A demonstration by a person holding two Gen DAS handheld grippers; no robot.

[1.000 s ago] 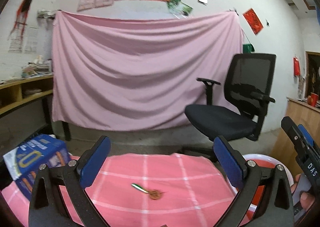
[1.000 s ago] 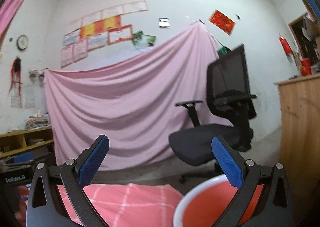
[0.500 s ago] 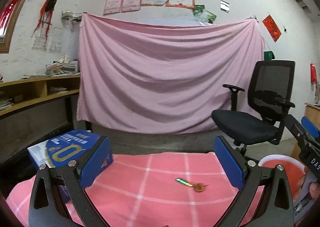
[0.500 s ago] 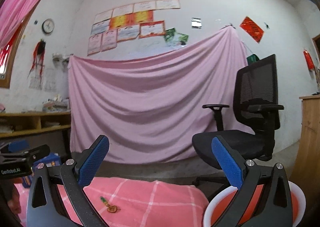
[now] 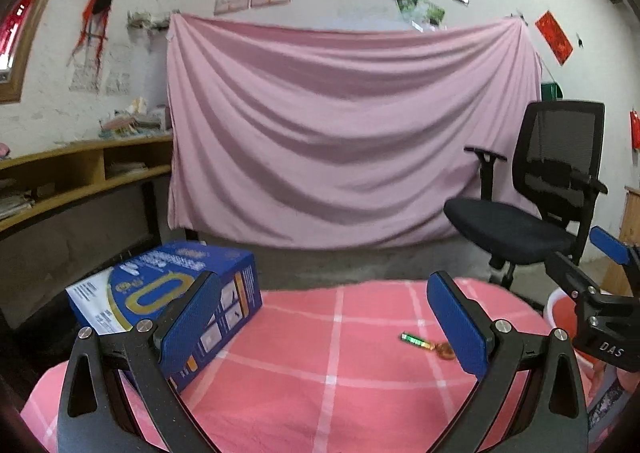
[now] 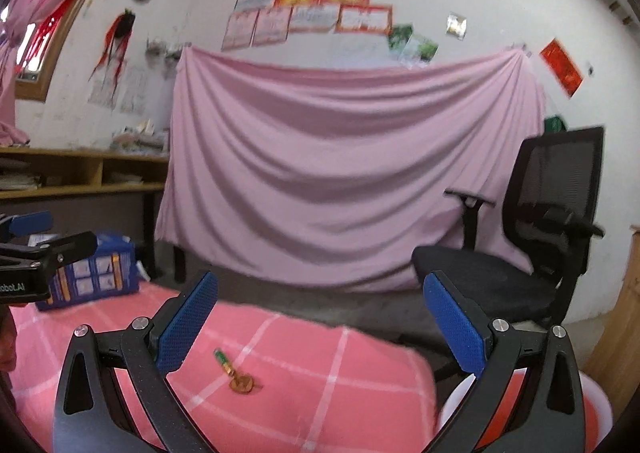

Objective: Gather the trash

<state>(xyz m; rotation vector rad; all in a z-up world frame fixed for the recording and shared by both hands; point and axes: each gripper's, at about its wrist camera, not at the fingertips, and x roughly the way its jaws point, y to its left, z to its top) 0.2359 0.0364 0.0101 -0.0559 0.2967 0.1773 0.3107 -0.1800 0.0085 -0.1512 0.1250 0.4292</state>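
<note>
Tablecloth (image 5: 328, 381), pink checked, spans foreground. Blue box (image 5: 172, 293) at far left edge. Bin (image 6: 592, 409), red with white rim, off right edge. Left gripper (image 5: 324, 325), right gripper (image 6: 320, 325): jaws spread, empty. Wrapper (image 6: 236, 373) lies on cloth, right of centre.

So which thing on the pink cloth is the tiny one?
The wrapper, a thin green-and-gold scrap lying flat near the cloth's middle. The other thing, the blue box, is big and sits at the left edge.
</note>
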